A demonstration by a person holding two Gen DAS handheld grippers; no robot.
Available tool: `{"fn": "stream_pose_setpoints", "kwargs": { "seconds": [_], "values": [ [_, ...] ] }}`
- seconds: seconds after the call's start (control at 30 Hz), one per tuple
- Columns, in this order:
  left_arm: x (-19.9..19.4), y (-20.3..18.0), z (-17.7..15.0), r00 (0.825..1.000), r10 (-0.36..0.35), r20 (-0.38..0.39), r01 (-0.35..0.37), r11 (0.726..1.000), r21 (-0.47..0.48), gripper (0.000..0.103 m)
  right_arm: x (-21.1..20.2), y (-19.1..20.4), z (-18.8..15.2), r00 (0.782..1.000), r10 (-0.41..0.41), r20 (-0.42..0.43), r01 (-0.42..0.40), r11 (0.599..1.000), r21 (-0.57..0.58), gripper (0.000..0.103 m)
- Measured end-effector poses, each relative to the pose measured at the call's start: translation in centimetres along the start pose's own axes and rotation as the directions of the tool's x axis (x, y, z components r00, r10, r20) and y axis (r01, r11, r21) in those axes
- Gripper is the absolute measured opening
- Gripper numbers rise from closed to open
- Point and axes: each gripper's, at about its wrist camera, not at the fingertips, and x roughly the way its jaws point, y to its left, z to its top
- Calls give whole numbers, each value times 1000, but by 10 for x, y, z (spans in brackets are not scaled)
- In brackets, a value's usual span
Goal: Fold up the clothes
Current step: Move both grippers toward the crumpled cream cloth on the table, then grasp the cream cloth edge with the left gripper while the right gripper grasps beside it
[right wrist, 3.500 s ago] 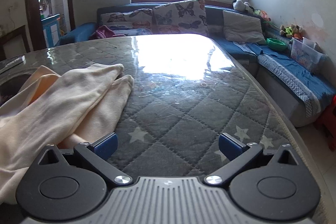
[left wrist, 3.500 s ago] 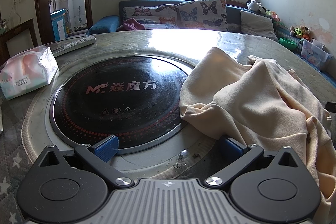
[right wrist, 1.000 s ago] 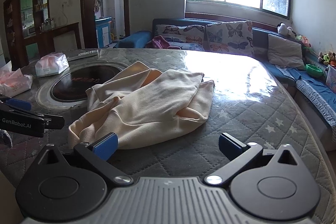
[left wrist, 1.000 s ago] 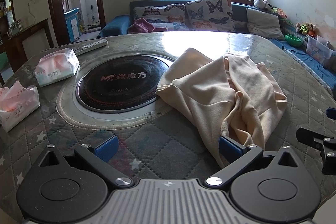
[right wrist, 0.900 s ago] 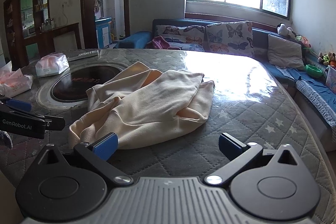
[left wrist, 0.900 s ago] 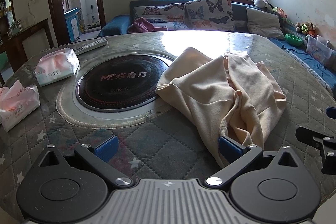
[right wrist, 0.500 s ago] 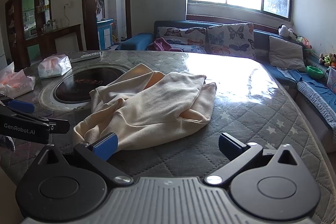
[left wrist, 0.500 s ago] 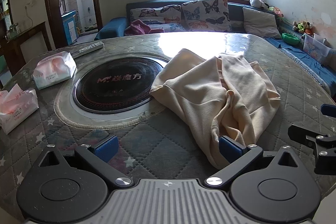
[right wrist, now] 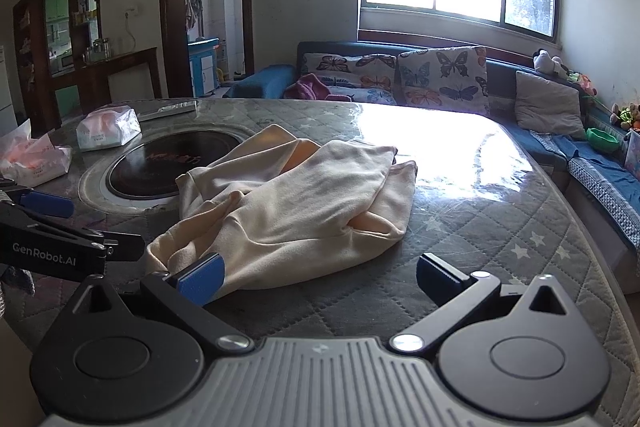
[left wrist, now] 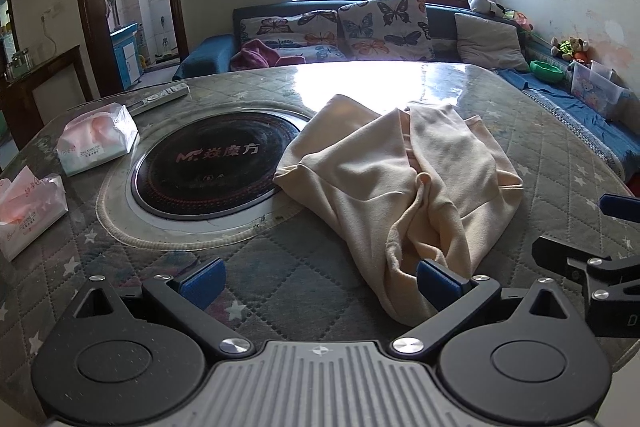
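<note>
Nearest, the left claw [left wrist: 318,281] and right claw [right wrist: 320,277] both hang spread wide and empty at the tabletop's [right wrist: 500,227] six-o'clock edge, likely lining up a grab. Beyond them the cream garment [left wrist: 404,183] lies rumpled, not folded flat, its ten-o'clock corner overlapping the black cooktop [left wrist: 212,163]. Tissue packs [left wrist: 96,139] sit at nine o'clock.

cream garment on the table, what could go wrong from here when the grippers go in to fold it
1. The cream garment lies bunched in overlapping layers, so a gripper may pinch several at once and fold it crooked.
2. Its far-left corner lies over the rim of the black cooktop; dragging could pull cloth across it.
3. Left gripper and right gripper, both open, sit close at the near hem and could collide.
</note>
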Motion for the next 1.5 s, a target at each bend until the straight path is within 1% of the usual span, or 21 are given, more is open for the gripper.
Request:
{"fn": "stream_pose_setpoints", "kwargs": {
  "seconds": [0.7, 1.03, 1.5],
  "values": [
    [7, -5, 10, 1000, -22, -11, 22, 1000, 22, 103, 7, 5, 6, 999, 29, -17, -30, 999, -20, 103],
    [19, -7, 21, 999, -27, -22, 27, 999, 42, 103, 19, 5, 13, 999, 38, -31, -38, 999, -29, 103],
    [36, -6, 30, 998, -36, -45, 38, 998, 45, 103, 35, 3, 20, 998, 44, -52, -46, 999, -29, 103]
  ]
}}
